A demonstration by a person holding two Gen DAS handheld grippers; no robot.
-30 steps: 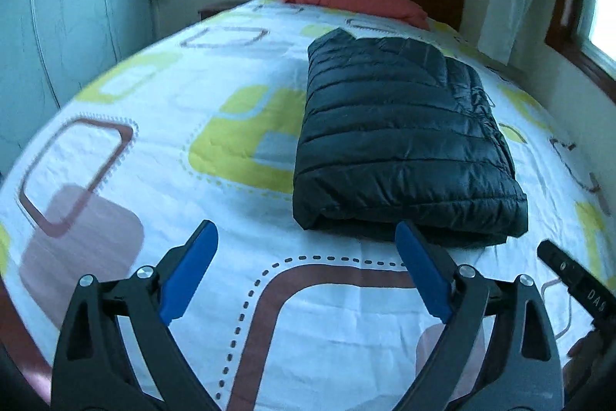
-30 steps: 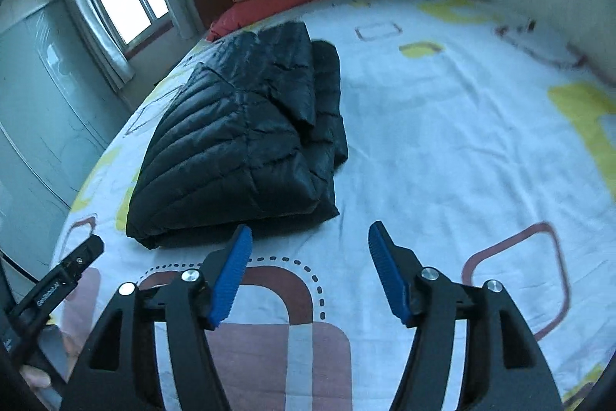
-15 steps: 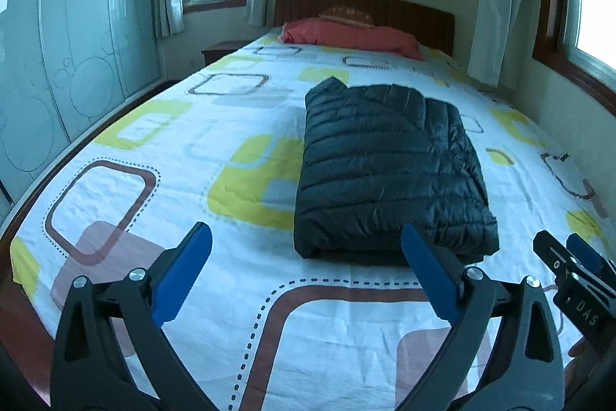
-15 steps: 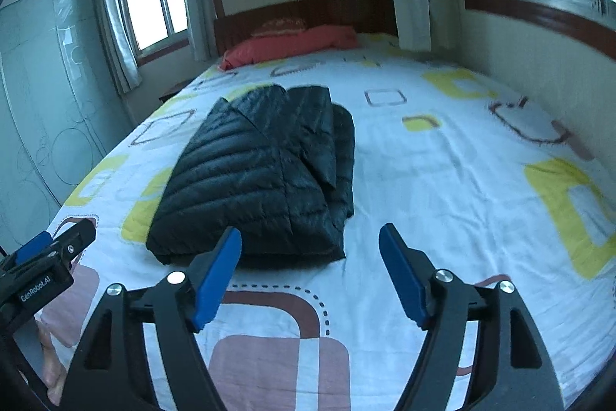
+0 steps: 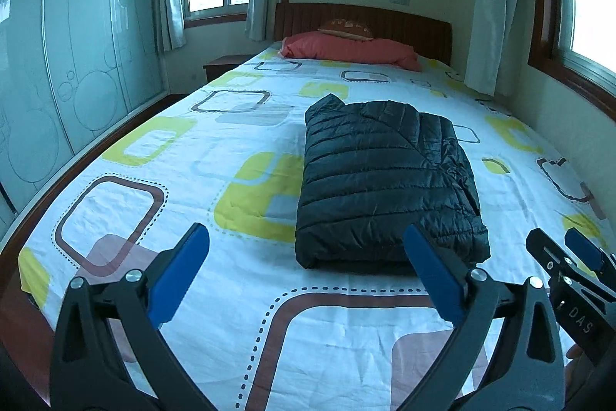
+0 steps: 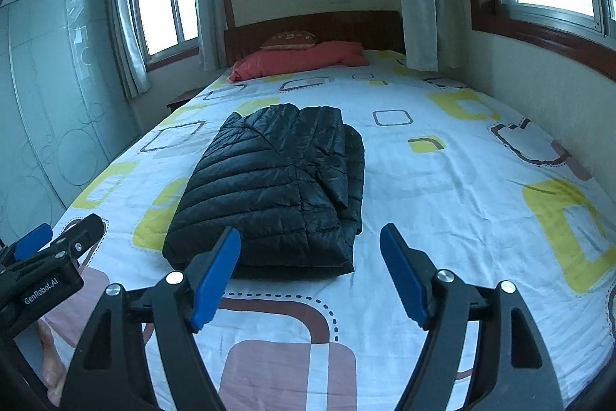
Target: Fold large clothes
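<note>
- Left gripper (image 5: 306, 270): jaws spread very wide, blue pads (image 5: 179, 274) far apart, nothing between them, touching nothing, raised above the near end of the bed (image 5: 127, 156).
- Right gripper (image 6: 310, 270): jaws also apart, somewhat less wide, empty, blue pads (image 6: 215, 274) free of any cloth, hanging over the near end of the sheet.
- Seen also at the right edge of the left wrist view, the right gripper (image 5: 577, 257); at the left edge of the right wrist view, the left gripper (image 6: 54, 249); side by side, apart from each other.
- Black quilted jacket (image 5: 385, 176), folded into a thick rectangular bundle, lying flat on the patterned sheet around the middle of the bed, just beyond both grippers and not touched by either.
- Long axis of the bundle along the length of the bed, from the near end toward the headboard (image 5: 385, 26).
- Near short edge a rounded fold facing the grippers; far end with a pointed corner toward the red pillow (image 5: 346, 51).
- In the right wrist view, layered edges of the jacket (image 6: 277, 183) showing on its right side.
- Red pillow well apart from the jacket, at the head of the bed.
</note>
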